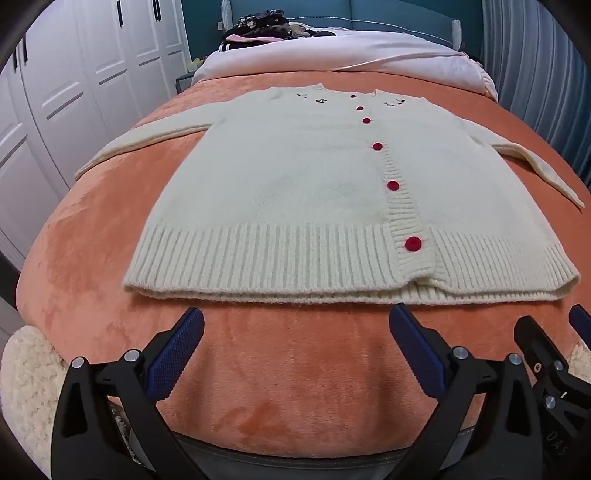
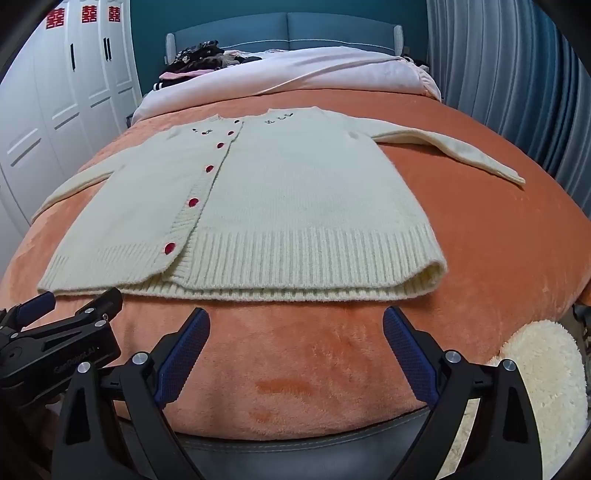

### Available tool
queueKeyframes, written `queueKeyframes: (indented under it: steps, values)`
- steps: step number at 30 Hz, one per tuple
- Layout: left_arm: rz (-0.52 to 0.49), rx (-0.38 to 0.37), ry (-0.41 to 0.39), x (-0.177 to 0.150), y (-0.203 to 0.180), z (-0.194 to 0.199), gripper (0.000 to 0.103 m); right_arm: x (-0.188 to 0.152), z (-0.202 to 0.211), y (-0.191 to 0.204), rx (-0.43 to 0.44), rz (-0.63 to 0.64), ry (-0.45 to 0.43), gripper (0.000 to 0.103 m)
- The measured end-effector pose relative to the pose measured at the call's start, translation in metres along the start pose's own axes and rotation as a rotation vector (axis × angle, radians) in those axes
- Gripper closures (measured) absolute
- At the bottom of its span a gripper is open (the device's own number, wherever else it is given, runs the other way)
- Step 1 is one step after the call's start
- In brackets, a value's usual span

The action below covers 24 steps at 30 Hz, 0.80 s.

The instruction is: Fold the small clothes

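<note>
Cream cardigan lies flat, buttoned, on the orange blanket.

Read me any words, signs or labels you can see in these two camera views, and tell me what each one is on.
"囍", red double-happiness sign, three of them on the white wardrobe doors.
"DAS", raised letters on the right tool, seen at the edge of the left view; possibly cut off.
Raised brand lettering on the left tool in the right view: too blurred to read surely.
The cream cardigan carries embroidery, not readable text.
</note>
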<state>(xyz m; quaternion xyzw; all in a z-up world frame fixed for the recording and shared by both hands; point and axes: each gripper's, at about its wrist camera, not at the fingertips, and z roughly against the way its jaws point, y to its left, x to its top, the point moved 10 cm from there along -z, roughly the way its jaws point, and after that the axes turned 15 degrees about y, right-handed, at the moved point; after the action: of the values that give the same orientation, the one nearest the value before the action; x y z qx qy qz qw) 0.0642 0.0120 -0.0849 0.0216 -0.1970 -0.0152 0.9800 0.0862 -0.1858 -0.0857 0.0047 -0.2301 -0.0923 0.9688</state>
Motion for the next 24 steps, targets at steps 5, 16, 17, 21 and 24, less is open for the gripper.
queueKeyframes:
  steps: [5, 16, 17, 21, 24]
  values:
    - [0.002, 0.007, -0.001, -0.0044, 0.0001, -0.0015, 0.005, -0.0015, -0.0011, 0.0024, -0.008, 0.003, 0.002, 0.010]
    - [0.004, 0.012, -0.001, -0.0050, 0.0055, -0.0056, 0.005, -0.0026, -0.0030, 0.0035, -0.010, 0.010, 0.010, 0.010]
    - [0.007, 0.014, 0.000, -0.0058, 0.0023, -0.0045, 0.005, -0.0026, -0.0028, 0.0034, -0.009, 0.009, 0.009, 0.010]
    - [0.005, 0.015, -0.001, -0.0065, 0.0019, -0.0054, 0.005, -0.0027, -0.0033, 0.0038, -0.010, 0.009, 0.010, 0.010]
    - [0.006, 0.015, -0.002, -0.0064, 0.0026, -0.0060, 0.005, -0.0026, -0.0034, 0.0039, -0.010, 0.009, 0.008, 0.010]
